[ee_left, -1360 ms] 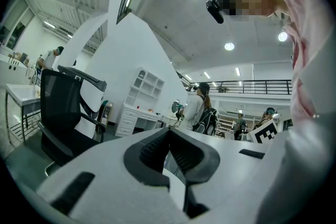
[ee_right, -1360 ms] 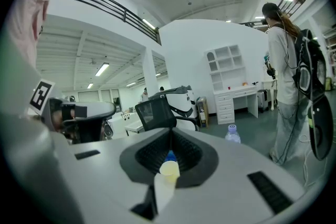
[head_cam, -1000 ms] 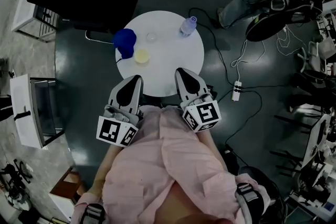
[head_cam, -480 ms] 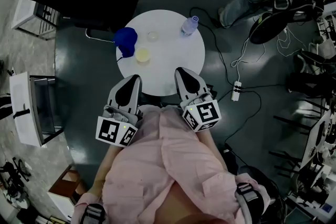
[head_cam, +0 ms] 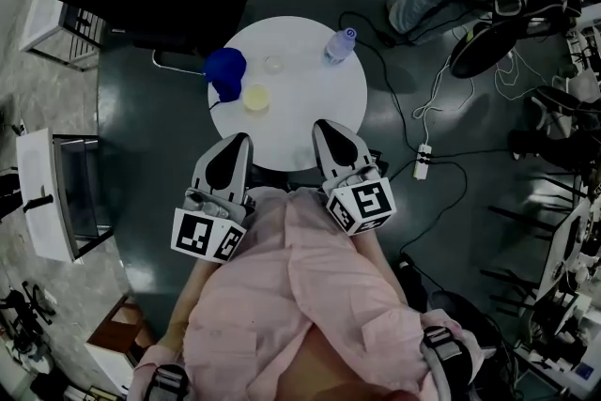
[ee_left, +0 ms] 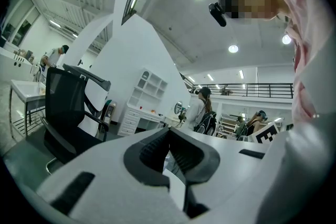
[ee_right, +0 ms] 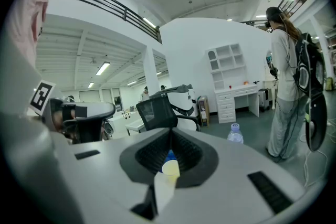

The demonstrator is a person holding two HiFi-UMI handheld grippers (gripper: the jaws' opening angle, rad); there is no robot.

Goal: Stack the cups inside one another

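So | nothing nested yet: blue plastic cup (head_cam: 225, 70), pale yellow cup (head_cam: 254, 99), clear cup (head_cam: 272, 65) separate on round white bench (head_cam: 315, 103) | my left tool (head_cam: 240, 140), right tool (head_cam: 325, 125) closed, empty.

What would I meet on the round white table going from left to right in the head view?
blue cup, yellow cup, clear cup, water bottle

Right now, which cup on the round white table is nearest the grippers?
The pale yellow plastic cup; the blue cup and small clear cup stand farther back.
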